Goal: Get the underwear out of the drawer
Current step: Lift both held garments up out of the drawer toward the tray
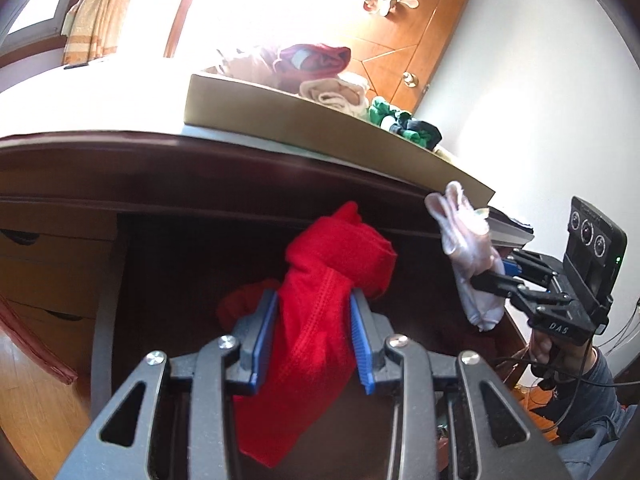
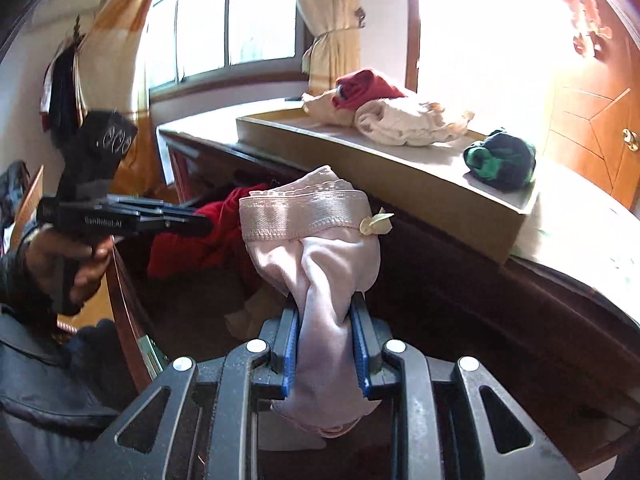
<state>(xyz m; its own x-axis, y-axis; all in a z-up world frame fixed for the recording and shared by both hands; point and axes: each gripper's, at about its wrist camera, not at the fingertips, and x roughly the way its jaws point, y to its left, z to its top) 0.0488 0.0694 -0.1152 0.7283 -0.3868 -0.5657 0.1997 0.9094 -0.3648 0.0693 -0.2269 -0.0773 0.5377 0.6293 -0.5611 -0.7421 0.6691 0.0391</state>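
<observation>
While the left tongs (image 1: pixel 314 316) clamp crumpled red knit underwear (image 1: pixel 320 280), the right tongs (image 2: pixel 325 330) grip pale pink lace-trimmed underwear (image 2: pixel 316 248), both below the dark wooden worktop (image 1: pixel 200 160) edge.

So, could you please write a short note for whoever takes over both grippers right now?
Left gripper: shut on the red underwear, which is lifted above the open drawer.
Right gripper: shut on the pink underwear, also lifted above the drawer.
Cardboard tray on the desktop already holds a red garment, cream garments and a green and dark one.
Done: both pieces are gripped and lifted.
Left: probably carry both up to the tray and release. Something pale may still lie in the drawer; check.
</observation>
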